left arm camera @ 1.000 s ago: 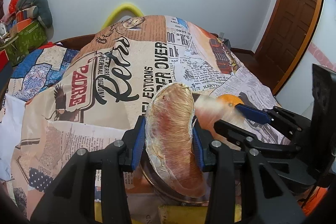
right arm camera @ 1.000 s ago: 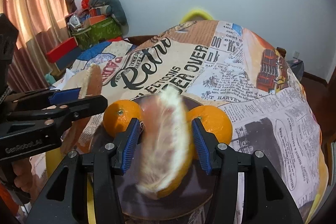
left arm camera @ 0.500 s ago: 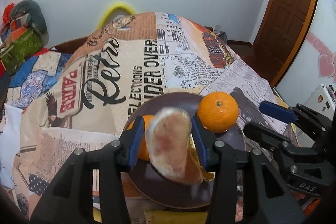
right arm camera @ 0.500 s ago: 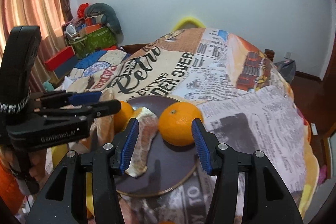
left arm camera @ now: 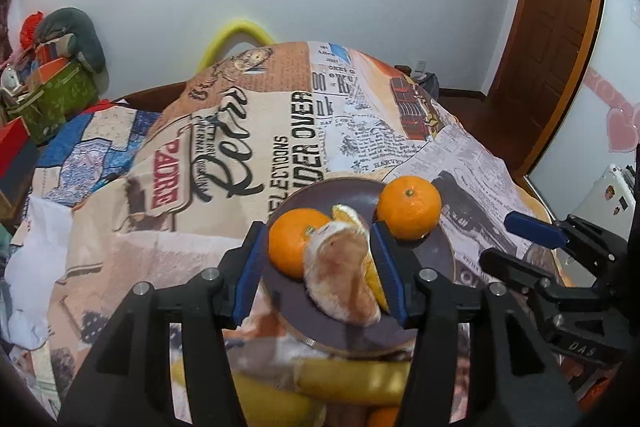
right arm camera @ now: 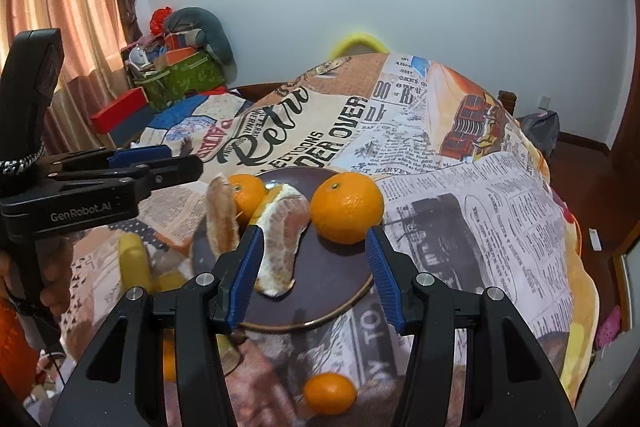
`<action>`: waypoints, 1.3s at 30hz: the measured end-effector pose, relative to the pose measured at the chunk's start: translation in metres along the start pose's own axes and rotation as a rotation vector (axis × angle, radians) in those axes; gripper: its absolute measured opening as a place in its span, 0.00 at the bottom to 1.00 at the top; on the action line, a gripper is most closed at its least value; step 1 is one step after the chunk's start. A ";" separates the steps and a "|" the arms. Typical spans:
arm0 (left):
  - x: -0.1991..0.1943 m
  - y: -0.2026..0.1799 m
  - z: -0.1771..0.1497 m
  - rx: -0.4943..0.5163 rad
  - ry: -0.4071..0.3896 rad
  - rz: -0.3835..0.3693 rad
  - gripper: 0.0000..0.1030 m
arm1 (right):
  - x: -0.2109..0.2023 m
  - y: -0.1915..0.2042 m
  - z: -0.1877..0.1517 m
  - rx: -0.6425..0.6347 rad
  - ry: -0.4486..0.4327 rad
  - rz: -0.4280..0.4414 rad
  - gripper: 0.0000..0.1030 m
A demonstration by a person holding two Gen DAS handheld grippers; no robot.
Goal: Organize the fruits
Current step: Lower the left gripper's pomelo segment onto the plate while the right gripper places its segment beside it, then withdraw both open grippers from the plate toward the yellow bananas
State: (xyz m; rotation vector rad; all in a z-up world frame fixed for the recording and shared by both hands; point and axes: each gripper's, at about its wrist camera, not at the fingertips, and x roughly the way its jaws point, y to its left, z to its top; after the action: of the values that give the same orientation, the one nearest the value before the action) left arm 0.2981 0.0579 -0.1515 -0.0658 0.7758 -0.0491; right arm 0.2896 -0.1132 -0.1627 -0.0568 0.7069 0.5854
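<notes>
A newspaper-print cloth (right arm camera: 460, 195) drapes the table under a white wall. On it sits a round dark plate (right arm camera: 332, 287) bearing two glossy mandarins (right arm camera: 347, 207) and pithy pomelo segments (right arm camera: 282, 235). The left gripper (left arm camera: 320, 267) and right gripper (right arm camera: 312, 263) both hover spread, grasping nothing.

Matt dark plate (right arm camera: 320, 291), dimpled waxy-skinned oranges (right arm camera: 347, 207), pithy fibrous peeled pomelo segment (right arm camera: 282, 235), soft newsprint-patterned cloth on the surface (right arm camera: 480, 187), matt black plastic tool (right arm camera: 313, 269) with blue pads (right arm camera: 246, 273), varnished wooden door (left arm camera: 556, 19)
</notes>
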 end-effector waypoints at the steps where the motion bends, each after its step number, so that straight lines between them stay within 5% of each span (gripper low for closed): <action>1: -0.004 0.002 -0.003 -0.002 0.002 0.007 0.52 | -0.003 0.003 -0.001 -0.003 -0.001 0.001 0.48; 11: -0.033 0.021 -0.043 -0.039 0.049 0.047 0.57 | -0.024 0.023 -0.017 -0.034 0.008 0.003 0.49; 23: -0.019 0.022 -0.098 -0.071 0.169 0.055 0.57 | -0.016 0.038 -0.044 -0.042 0.072 0.028 0.49; 29: -0.012 0.019 -0.108 -0.083 0.150 0.115 0.74 | 0.002 0.042 -0.057 -0.021 0.133 0.070 0.49; 39: 0.007 0.026 -0.113 -0.151 0.174 0.089 0.79 | 0.019 0.049 -0.069 -0.012 0.192 0.128 0.49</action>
State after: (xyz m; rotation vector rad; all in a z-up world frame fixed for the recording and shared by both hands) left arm 0.2247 0.0783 -0.2388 -0.1725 0.9552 0.0893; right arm 0.2345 -0.0798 -0.2209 -0.0804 0.8979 0.7130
